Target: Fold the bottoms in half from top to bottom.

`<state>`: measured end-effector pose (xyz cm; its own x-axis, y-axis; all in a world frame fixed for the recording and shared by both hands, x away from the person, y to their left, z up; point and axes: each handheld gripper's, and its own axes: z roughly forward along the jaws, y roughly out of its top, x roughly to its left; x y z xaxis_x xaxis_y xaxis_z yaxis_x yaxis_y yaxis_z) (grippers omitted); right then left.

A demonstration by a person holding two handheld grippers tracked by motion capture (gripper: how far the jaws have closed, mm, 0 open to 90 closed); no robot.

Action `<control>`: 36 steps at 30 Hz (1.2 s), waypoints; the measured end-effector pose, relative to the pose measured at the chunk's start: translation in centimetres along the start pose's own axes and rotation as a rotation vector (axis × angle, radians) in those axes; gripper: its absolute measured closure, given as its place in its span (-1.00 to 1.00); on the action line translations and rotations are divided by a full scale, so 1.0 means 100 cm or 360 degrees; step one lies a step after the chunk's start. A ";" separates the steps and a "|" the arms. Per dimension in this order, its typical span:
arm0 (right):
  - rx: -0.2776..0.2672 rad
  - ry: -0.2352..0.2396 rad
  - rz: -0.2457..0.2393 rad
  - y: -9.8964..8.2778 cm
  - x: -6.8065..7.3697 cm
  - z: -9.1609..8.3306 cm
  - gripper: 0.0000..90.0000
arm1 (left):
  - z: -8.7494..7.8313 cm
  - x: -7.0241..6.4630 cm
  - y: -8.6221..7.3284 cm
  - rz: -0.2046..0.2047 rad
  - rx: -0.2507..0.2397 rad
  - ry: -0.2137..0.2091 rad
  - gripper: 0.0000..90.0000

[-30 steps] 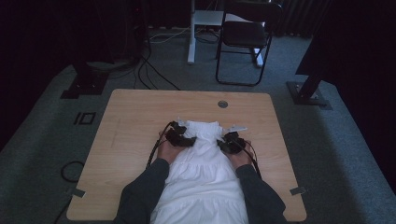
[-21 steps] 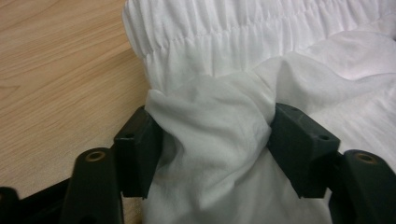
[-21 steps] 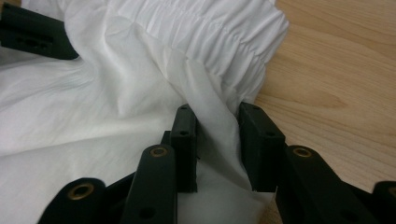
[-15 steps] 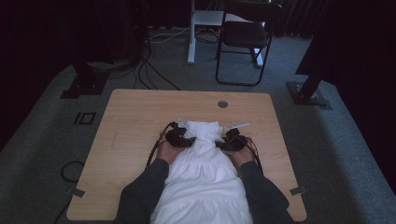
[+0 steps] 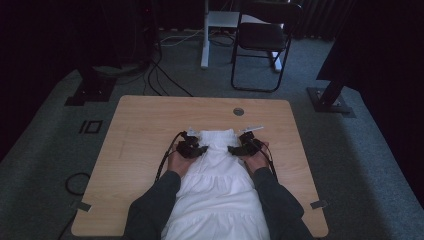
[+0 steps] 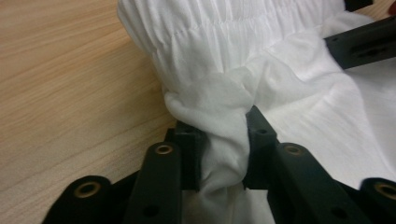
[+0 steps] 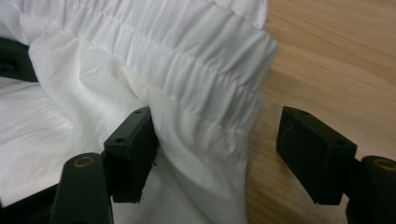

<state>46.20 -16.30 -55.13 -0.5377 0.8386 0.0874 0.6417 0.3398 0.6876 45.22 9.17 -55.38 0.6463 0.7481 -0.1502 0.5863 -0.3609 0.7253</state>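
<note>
Pale wood grain of the rectangular table (image 5: 145, 125) runs bare on your left, with a small round grey grommet (image 5: 238, 111) set near its far edge. Beyond that edge, on the grey carpet, black cables (image 5: 165, 80) trail at the left and a black folding chair (image 5: 265, 42) stands further right; nothing lies between your tools and the cloth.

White gathered cotton garment with an elastic ruffled band (image 5: 217, 170) lies flat down the middle of the table, its band end away from you and its wide hem hanging off the near edge between your sleeves.

Your left gripper (image 5: 192, 148) sits at the left corner of that band; its jaws have just been closing and now pinch a bunched fold of the fabric (image 6: 219, 121) tight between the pads.

Your right gripper (image 5: 245, 147) sits at the band's right corner. Its jaws have just been opening and stand spread: one pad (image 7: 130, 149) touches the cloth, the other (image 7: 315, 151) hangs clear over bare wood, with the band's edge (image 7: 224, 107) between them.
</note>
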 end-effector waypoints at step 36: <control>-0.0618 -0.0050 -0.0306 0.131 0.020 -0.138 0.78 | -0.128 -0.011 0.137 0.0254 -0.0503 0.0097 0.77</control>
<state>45.98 -16.08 -36.02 -0.6066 0.7903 -0.0868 0.2750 0.3110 0.9098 46.29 10.55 -36.69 0.6816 0.7315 0.0154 0.2940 -0.2932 0.9097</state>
